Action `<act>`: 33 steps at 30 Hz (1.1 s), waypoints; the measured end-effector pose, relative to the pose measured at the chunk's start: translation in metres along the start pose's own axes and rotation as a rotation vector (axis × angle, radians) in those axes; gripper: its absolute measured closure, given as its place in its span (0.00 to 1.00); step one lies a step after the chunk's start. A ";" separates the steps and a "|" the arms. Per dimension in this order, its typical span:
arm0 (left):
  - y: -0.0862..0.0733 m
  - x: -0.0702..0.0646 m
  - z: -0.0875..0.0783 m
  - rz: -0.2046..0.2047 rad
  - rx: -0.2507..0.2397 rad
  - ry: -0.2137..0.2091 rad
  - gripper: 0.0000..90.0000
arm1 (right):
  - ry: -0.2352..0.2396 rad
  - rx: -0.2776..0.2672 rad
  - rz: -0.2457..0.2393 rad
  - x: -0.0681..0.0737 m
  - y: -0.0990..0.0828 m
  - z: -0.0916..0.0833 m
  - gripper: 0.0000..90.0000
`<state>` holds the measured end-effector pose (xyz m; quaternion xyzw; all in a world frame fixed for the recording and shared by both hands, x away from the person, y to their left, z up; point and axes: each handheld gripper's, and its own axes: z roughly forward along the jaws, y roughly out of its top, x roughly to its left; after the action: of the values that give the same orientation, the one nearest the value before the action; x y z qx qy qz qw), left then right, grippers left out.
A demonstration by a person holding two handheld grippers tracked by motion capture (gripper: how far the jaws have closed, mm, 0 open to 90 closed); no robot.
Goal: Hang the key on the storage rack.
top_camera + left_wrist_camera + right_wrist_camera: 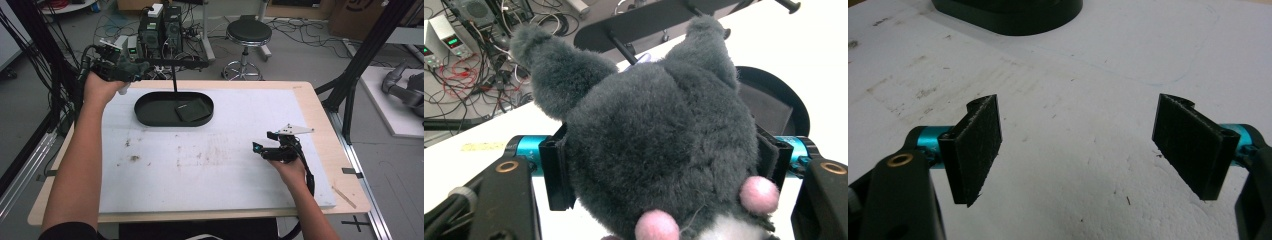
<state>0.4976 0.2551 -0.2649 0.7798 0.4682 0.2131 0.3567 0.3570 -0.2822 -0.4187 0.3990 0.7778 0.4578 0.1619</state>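
— Where's the grey plush toy (pixel 654 145)?
— Clamped in the left hand-held gripper (pixel 121 70), above the bench's (pixel 210 165) far-left corner, beside the black tray (pixel 150 112).
— The right hand-held gripper (pixel 1078 145)?
— Jaws apart, nothing between them.

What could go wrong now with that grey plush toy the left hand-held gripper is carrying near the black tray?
The left hand-held gripper squeezes the soft grey plush toy by its body, so the fur could slip from the pads. The toy hangs close to the black stand's crossbar over the black tray; an ear might snag there.
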 end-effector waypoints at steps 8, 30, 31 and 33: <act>0.004 0.008 0.003 -0.023 -0.022 0.006 0.33 | 0.000 0.000 0.004 -0.001 0.000 -0.002 0.22; -0.014 0.020 0.016 -0.064 0.069 0.057 0.25 | -0.011 -0.010 0.004 0.000 0.000 -0.007 0.22; -0.014 0.020 0.016 -0.067 0.071 0.062 0.25 | -0.015 -0.010 0.003 0.000 0.000 -0.007 0.22; -0.016 0.021 0.016 -0.073 0.073 0.074 0.23 | -0.013 -0.009 0.002 0.000 0.000 -0.007 0.22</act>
<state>0.5095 0.2730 -0.2874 0.7663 0.5166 0.2113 0.3182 0.3527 -0.2868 -0.4153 0.4020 0.7743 0.4588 0.1680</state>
